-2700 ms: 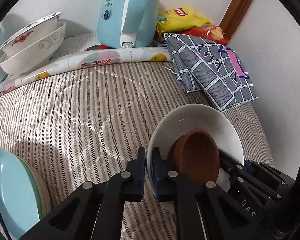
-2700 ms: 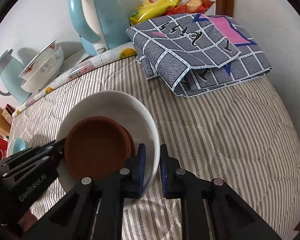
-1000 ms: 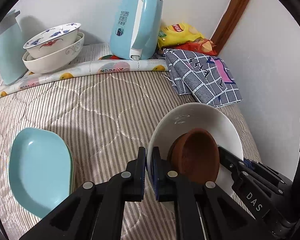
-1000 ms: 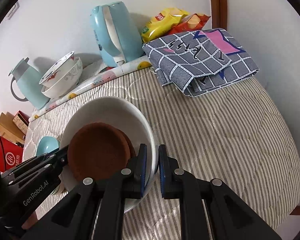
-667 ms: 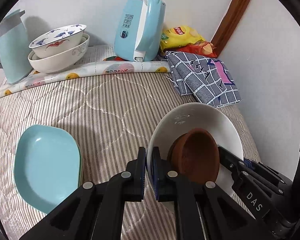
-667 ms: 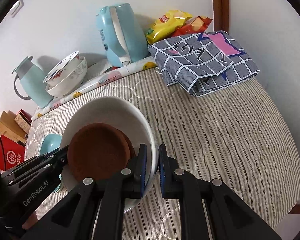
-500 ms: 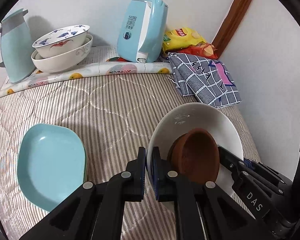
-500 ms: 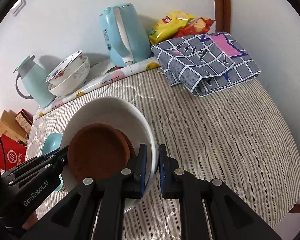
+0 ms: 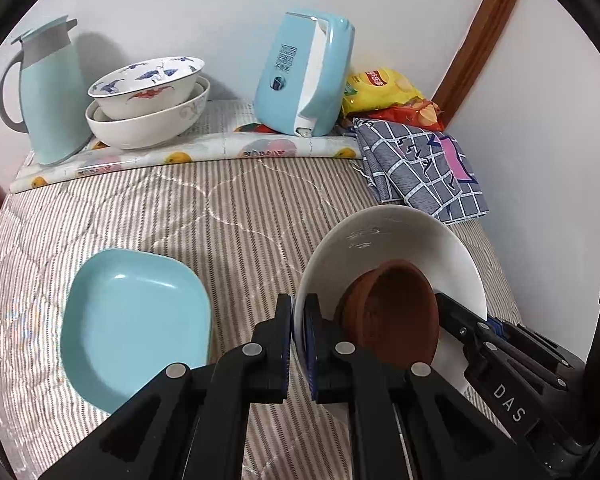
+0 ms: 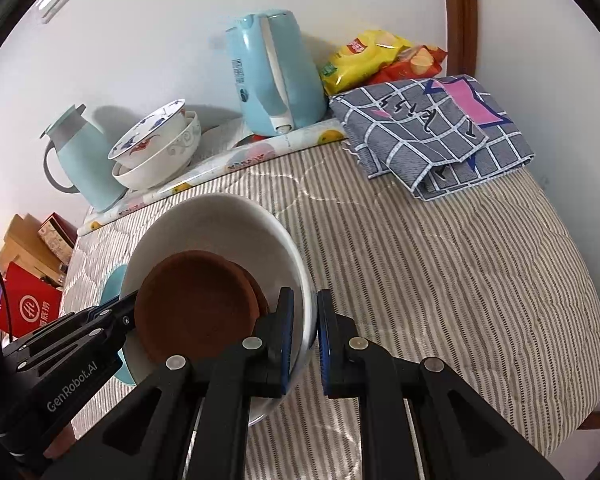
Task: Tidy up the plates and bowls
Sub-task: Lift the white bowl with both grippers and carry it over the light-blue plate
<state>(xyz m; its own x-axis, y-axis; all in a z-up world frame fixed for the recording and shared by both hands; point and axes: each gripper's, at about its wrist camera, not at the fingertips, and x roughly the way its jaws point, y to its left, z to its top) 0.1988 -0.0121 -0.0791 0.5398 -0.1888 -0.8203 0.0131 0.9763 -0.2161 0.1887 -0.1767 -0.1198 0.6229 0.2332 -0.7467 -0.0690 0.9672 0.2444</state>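
Both grippers hold one large white bowl point(image 9: 400, 240) above the striped bed, with a brown clay bowl point(image 9: 396, 312) inside it. My left gripper point(image 9: 299, 332) is shut on its left rim. My right gripper point(image 10: 304, 332) is shut on the opposite rim of the white bowl point(image 10: 220, 224), next to the brown bowl point(image 10: 196, 304). A light blue square plate point(image 9: 136, 320) lies on the bed to the lower left. Two stacked patterned bowls point(image 9: 148, 108) stand at the back by the wall.
At the back stand a blue thermos jug point(image 9: 48, 92), a blue electric kettle point(image 9: 304, 72) and snack bags point(image 9: 384, 92). A folded grey checked cloth point(image 9: 420, 168) lies at the right. Boxes point(image 10: 24, 280) sit on the floor beyond the bed's left edge.
Both grippers have lifted and drawn back with the white bowl held between them. More of the bed shows, and the whole blue plate and thermos have come into view.
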